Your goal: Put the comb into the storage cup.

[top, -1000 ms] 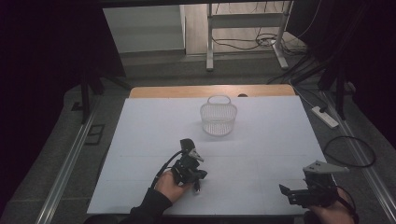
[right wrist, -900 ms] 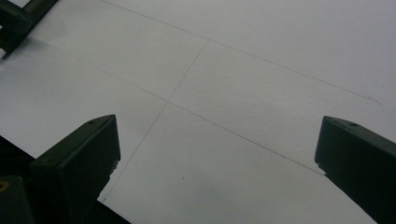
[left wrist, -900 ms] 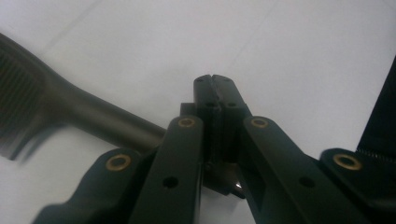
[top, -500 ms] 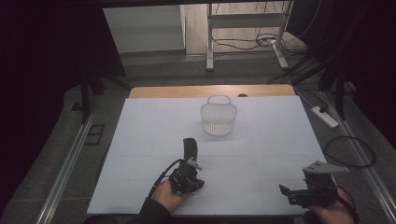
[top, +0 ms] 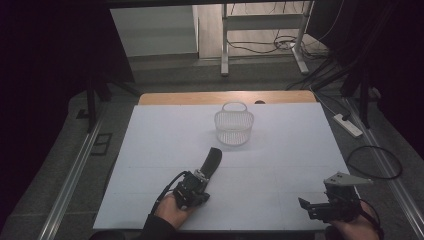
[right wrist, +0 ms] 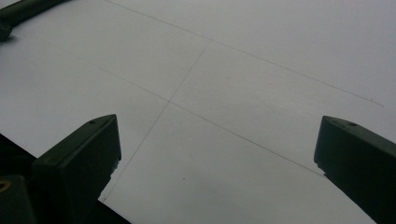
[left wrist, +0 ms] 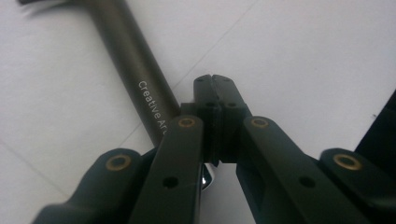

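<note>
Black tube (left wrist: 126, 56), its lettering cut off by left hand-held gripper (left wrist: 215, 81).

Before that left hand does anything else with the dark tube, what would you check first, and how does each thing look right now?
1. Left gripper jaws: pressed together with nothing between them. Not ok for a grasp; they must open first.
2. Dark tube: lies flat on the white table, beside the left jaws, not between them. Not ok.
3. Wire basket: upright, apart from the tube, and looks empty. Ok.
4. Path from tube to basket: bare table in between. Ok.
5. Right gripper: jaws wide open, nothing held, off at the near right corner. Ok.
</note>
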Demonstrator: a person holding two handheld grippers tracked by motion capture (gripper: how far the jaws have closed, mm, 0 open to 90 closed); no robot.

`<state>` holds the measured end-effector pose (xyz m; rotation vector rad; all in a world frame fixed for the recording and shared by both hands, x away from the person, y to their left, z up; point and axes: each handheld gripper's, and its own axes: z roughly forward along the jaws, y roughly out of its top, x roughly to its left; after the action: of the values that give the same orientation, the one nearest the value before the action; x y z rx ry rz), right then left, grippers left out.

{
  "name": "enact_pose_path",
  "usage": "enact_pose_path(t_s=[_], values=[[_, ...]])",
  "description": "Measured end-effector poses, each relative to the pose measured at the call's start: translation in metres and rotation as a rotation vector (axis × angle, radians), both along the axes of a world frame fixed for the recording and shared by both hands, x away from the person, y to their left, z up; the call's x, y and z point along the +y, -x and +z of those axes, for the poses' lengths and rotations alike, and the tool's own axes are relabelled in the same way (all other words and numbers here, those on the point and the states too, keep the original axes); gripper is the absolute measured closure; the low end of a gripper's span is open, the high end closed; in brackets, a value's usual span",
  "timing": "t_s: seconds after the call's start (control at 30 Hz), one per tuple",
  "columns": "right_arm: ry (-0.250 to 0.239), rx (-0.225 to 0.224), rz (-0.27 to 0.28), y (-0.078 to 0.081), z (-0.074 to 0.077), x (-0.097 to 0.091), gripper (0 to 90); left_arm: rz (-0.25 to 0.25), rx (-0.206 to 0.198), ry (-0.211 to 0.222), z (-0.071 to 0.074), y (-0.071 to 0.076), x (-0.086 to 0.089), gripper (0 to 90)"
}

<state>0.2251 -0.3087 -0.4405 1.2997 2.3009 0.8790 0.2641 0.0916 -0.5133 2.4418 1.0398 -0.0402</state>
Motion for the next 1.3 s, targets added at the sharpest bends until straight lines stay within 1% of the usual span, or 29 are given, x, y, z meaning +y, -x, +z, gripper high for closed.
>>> enact_pose_path(t_s=[0.13, 0.2, 0.47, 0.57, 0.63, 0.73, 0.8, 0.87, 0.93, 1.03, 1.07, 1.1, 1.17, 1.3], values=[[0.0, 0.0, 0.0, 0.0, 0.0, 0.0, 0.8, 0.014, 0.002, -0.016, -0.001, -0.001, 0.003, 88.9], [0.0, -0.001, 0.0, 0.0, 0.0, 0.0, 0.8, 0.021, 0.005, -0.013, -0.001, -0.002, 0.005, 88.9], [-0.003, 0.001, 0.0, 0.0, 0.0, 0.0, 0.9, 0.052, 0.002, -0.027, -0.001, -0.007, 0.013, 88.9], [-0.001, 0.002, 0.002, 0.0, 0.0, 0.0, 0.9, 0.049, 0.002, -0.029, -0.001, -0.007, 0.013, 88.8], [-0.001, 0.001, 0.002, 0.0, 0.0, 0.0, 0.9, 0.041, 0.003, -0.023, 0.001, -0.006, 0.012, 88.8], [-0.003, 0.0, 0.002, 0.0, 0.0, 0.0, 0.9, 0.029, -0.017, -0.001, 0.009, -0.005, 0.01, 87.8], [-0.004, -0.002, 0.002, 0.0, 0.0, -0.001, 0.9, 0.02, -0.043, 0.013, 0.017, -0.005, 0.009, 84.6], [-0.003, -0.001, 0.001, 0.0, 0.0, 0.0, 0.9, 0.018, -0.06, 0.028, 0.023, -0.005, 0.01, 81.1], [-0.002, 0.0, 0.001, 0.0, 0.0, 0.0, 0.9, 0.023, -0.062, 0.038, 0.026, -0.006, 0.012, 76.1], [0.0, -0.002, 0.002, 0.0, 0.0, 0.0, 1.0, 0.028, -0.069, 0.032, 0.028, -0.009, 0.016, 67.5], [0.0, -0.001, 0.002, 0.0, 0.0, 0.0, 1.0, 0.035, -0.076, 0.031, 0.029, -0.009, 0.017, 64.9], [0.0, -0.001, 0.002, 0.0, 0.0, 0.0, 0.9, 0.035, -0.081, 0.028, 0.03, -0.01, 0.018, 60.4], [-0.001, 0.0, 0.001, 0.0, 0.0, 0.0, 0.9, 0.047, -0.09, 0.042, 0.033, -0.012, 0.021, 53.9], [-0.002, -0.003, 0.002, 0.0, 0.0, 0.0, 0.9, 0.065, -0.106, 0.06, 0.036, -0.016, 0.027, 37.1]])
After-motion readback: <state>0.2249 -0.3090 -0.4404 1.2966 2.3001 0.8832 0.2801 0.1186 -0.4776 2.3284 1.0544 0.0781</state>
